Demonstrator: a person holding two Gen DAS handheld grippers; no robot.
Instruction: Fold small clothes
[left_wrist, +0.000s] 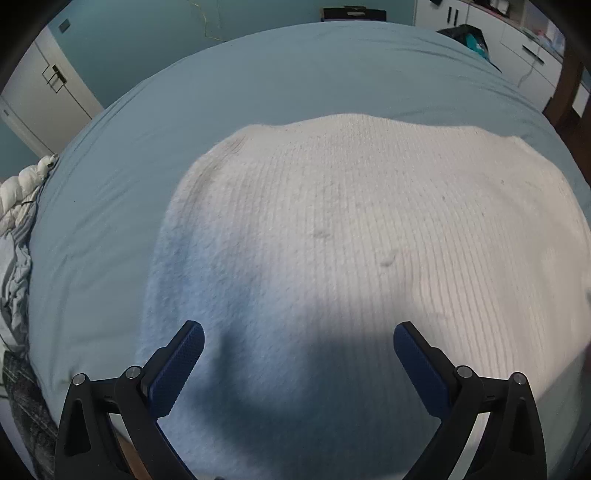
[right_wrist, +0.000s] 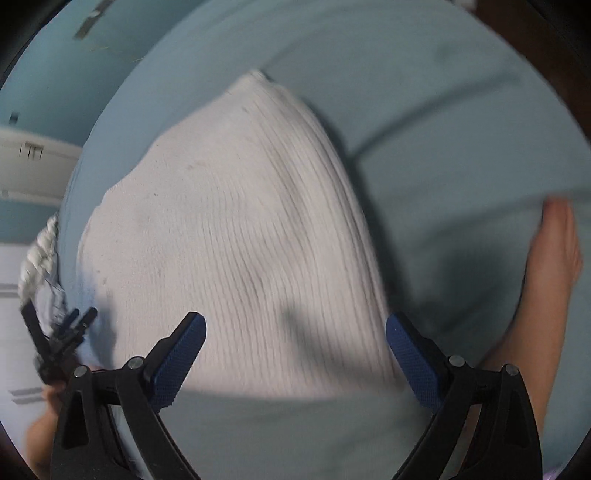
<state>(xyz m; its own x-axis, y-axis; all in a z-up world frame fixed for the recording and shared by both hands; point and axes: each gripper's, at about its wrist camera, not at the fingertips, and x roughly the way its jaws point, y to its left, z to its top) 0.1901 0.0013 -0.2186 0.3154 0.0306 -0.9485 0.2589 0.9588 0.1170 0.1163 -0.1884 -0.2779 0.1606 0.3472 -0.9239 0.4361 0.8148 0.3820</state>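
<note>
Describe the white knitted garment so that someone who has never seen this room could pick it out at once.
Start from the bed covered by a pale blue sheet that fills most of both views. Spread flat on that sheet, right in front of both open grippers, lies the white garment. Its fine ribbed knit and white colour set it apart from the smooth blue sheet and from the crumpled bedding bunched at the bed's edge.

Sweater (left_wrist: 351, 229) flat on bed sheet (left_wrist: 258, 81)
</note>
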